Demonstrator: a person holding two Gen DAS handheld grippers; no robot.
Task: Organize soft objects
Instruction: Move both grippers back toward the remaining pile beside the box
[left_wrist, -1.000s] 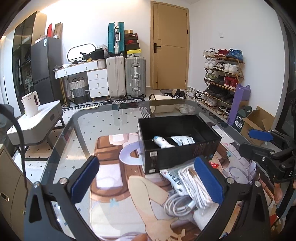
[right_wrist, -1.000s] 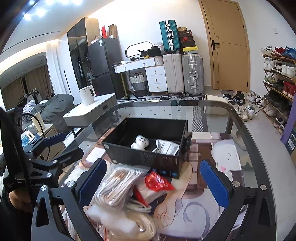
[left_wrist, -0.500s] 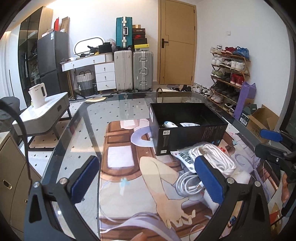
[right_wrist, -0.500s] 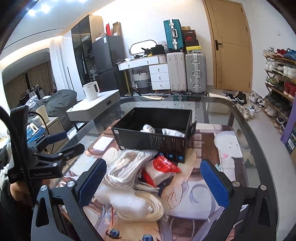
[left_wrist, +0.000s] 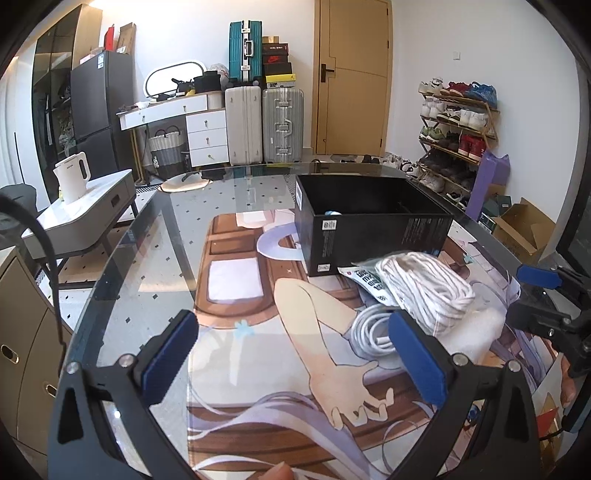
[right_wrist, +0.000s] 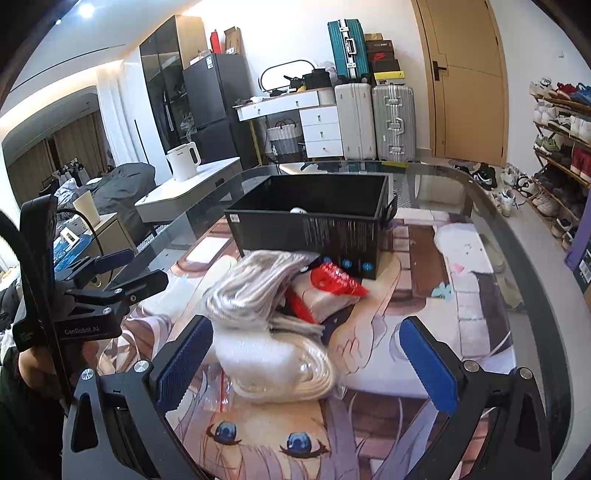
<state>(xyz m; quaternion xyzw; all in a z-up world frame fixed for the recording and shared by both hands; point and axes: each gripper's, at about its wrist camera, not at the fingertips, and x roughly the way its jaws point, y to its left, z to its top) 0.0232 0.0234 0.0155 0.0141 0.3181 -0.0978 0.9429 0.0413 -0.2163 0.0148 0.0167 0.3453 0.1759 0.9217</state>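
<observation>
Two grippers, both empty, jaws spread wide. Left gripper (left_wrist: 295, 354) hovers over the printed mat (left_wrist: 236, 280), nothing between its blue pads. Right gripper (right_wrist: 306, 354) sits low, facing the heap, its left pad (right_wrist: 184, 360) just beside the white foam wrap (right_wrist: 258, 354).

Soft items lie heaped on the mat in front of the black box (right_wrist: 314, 221): bagged white rope bundle (left_wrist: 424, 284), loose white cable coil (left_wrist: 369, 328), red-and-clear packet (right_wrist: 332, 284). Heap touches the box's near wall, likely staged there for short transfers.

Box stands open-topped on the glass table (left_wrist: 147, 258); one small white item (right_wrist: 298, 210) peeks above its rim, so sorting looks begun, most still outside.

Judgement: open jaws and low approach suggest the right gripper is lining up the next pick from the heap. Bagged goods look slippery; a grip on plastic alone may slide.
</observation>
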